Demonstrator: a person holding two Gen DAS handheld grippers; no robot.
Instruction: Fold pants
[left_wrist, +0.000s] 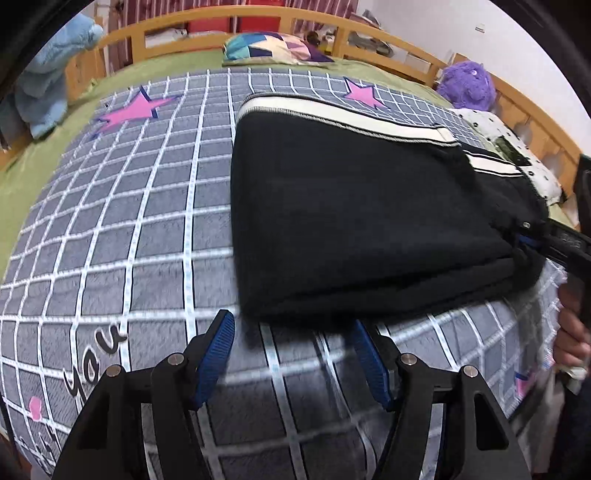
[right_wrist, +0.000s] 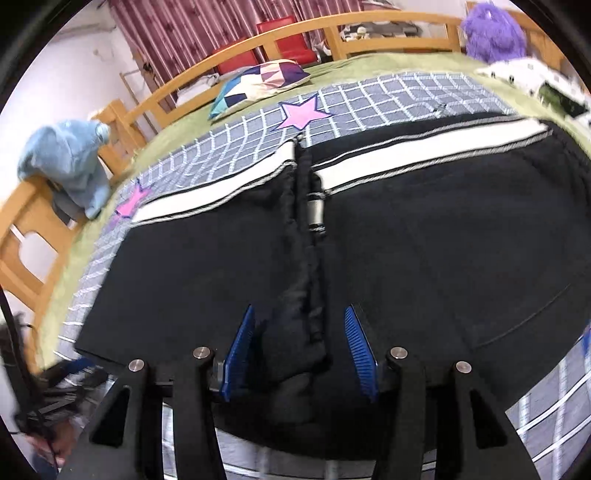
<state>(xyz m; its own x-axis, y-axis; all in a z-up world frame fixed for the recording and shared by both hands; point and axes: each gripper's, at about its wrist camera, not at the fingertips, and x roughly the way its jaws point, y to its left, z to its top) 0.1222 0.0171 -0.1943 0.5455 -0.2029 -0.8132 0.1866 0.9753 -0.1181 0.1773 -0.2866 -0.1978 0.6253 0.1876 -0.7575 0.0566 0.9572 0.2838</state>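
— Was the checked grey blanket (left_wrist: 122, 229) passable?
— Left of the folded black pants (left_wrist: 354, 229) it lay open. Wooden bed rail (left_wrist: 207, 26), patchwork pillow (left_wrist: 269, 48) and purple plush toy (left_wrist: 467, 86) blocked the far edge.

Bed (left_wrist: 33, 173) with wooden rail, green sheet. Checked grey blanket (left_wrist: 155, 206) covers its middle; black pants (left_wrist: 354, 229) lie folded on the blanket. Patterned pillow (left_wrist: 273, 48) at the far edge.
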